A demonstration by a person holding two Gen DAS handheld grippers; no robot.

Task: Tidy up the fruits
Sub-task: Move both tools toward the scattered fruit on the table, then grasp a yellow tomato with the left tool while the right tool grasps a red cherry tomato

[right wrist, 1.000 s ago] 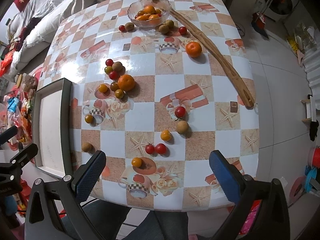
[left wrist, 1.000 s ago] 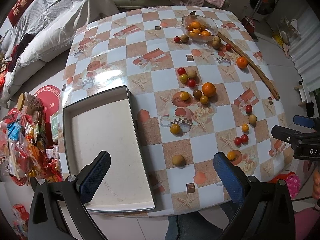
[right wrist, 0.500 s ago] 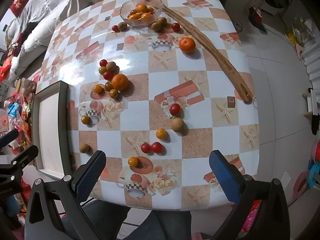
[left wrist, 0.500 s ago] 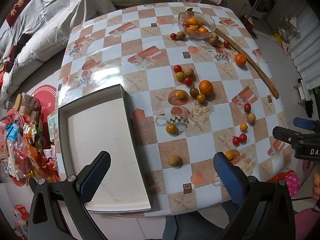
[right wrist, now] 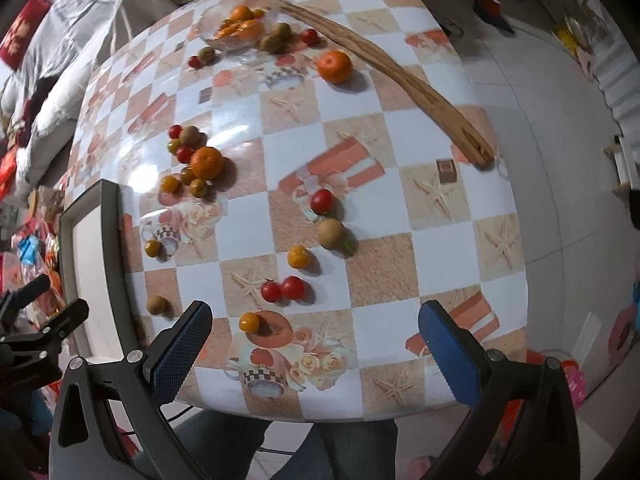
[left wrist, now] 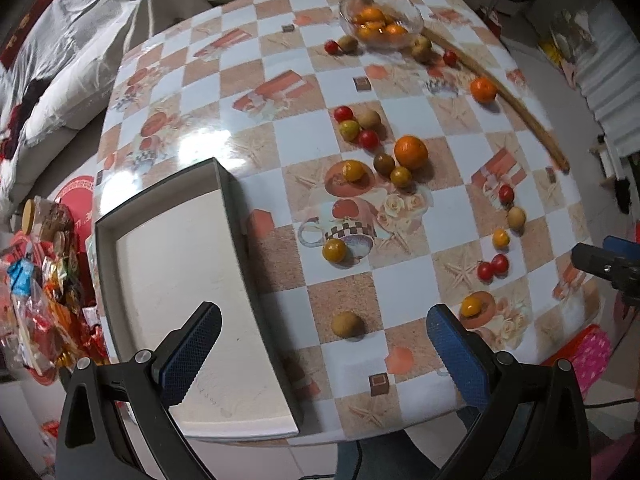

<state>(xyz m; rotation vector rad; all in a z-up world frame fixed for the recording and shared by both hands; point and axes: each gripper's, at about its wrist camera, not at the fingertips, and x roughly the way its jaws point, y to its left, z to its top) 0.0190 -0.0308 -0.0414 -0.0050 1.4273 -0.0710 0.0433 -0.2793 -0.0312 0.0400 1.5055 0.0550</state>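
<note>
Several small fruits lie scattered over the checked tablecloth: an orange (left wrist: 411,152) (right wrist: 206,162) among small tomatoes, a second orange (left wrist: 483,89) (right wrist: 334,66) near a wooden stick, two red tomatoes (right wrist: 283,289), a brown round fruit (left wrist: 347,323) (right wrist: 156,304). A glass bowl (left wrist: 416,24) (right wrist: 208,34) holding oranges stands at the far side. An empty grey tray (left wrist: 236,208) (right wrist: 110,216) lies at the left. My left gripper (left wrist: 320,346) hangs open above the table's near edge, over the tray's corner and the brown fruit. My right gripper (right wrist: 316,344) is open above the near edge, holding nothing.
A long wooden stick (right wrist: 384,62) lies across the far right of the table. A pile of wrapped sweets (left wrist: 36,288) sits left of the tray. A bed with grey covers (left wrist: 60,40) stands behind the table. The person's legs (right wrist: 296,448) show below the table edge.
Both grippers have moved forward and lower toward the table, so the fruits look nearer. Both stay open and nothing on the table has moved.
</note>
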